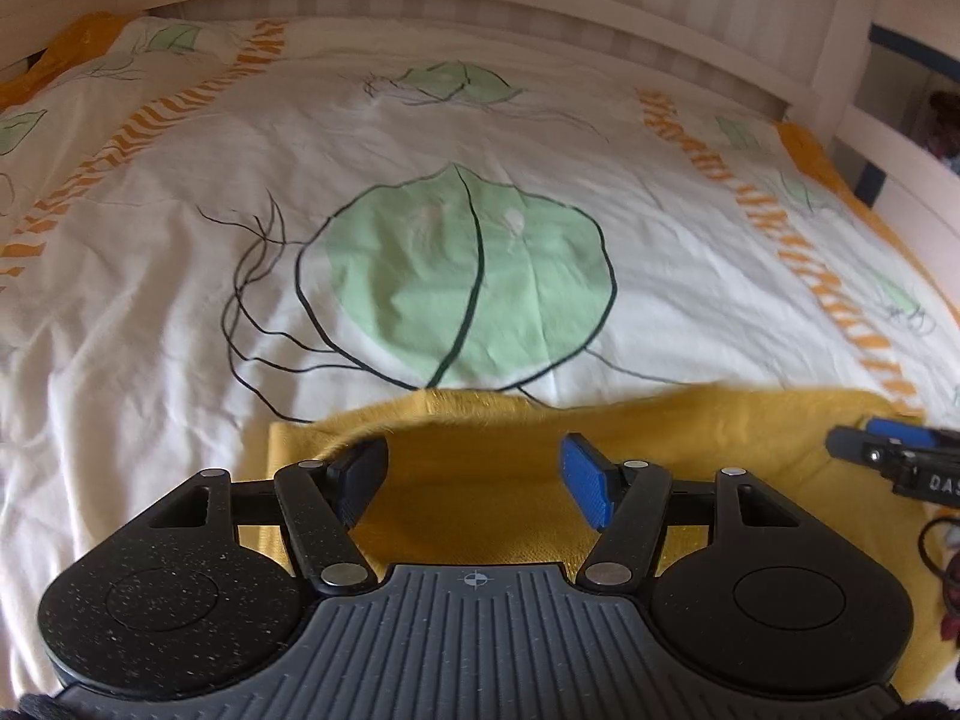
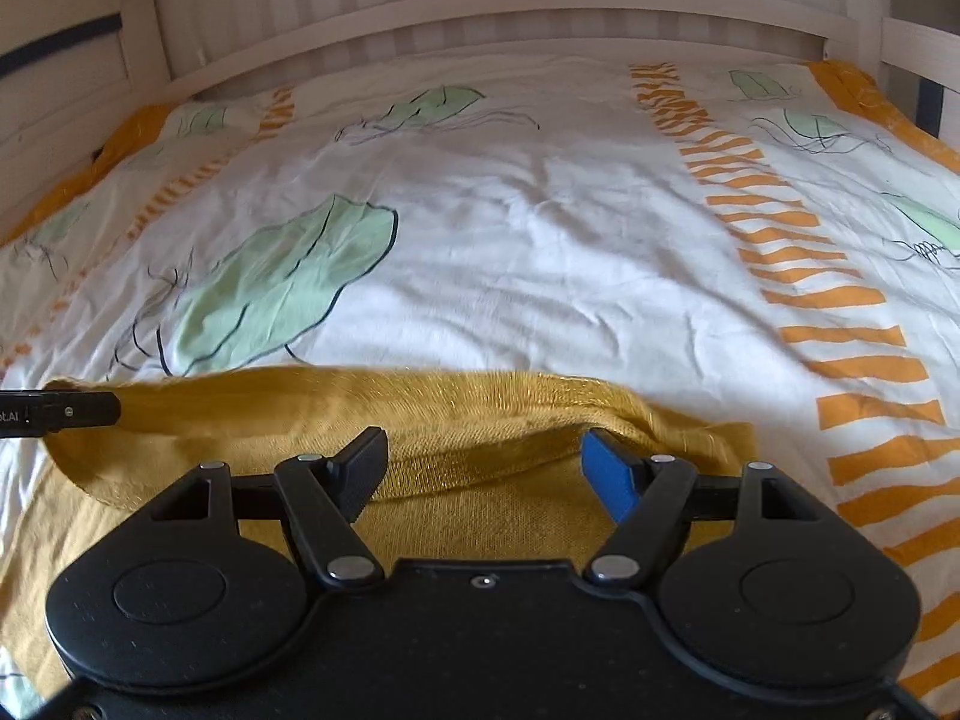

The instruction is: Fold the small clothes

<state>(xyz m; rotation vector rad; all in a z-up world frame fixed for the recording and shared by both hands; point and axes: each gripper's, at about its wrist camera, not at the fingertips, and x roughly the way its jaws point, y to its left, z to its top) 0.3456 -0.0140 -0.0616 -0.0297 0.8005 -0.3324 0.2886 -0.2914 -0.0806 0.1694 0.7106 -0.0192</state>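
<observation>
Because both fingers spread wide over the mustard-yellow knitted garment [image 2: 480, 480], left gripper [image 1: 474, 480] and right gripper [image 2: 483, 468] seem poised to pinch its far hem.

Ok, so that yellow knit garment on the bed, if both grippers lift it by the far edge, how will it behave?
The yellow knit garment already buckles into soft ridges, so it will likely sag between the left gripper and right gripper. Its ribbed texture probably grips the pads rather than slipping. Probably light.
</observation>
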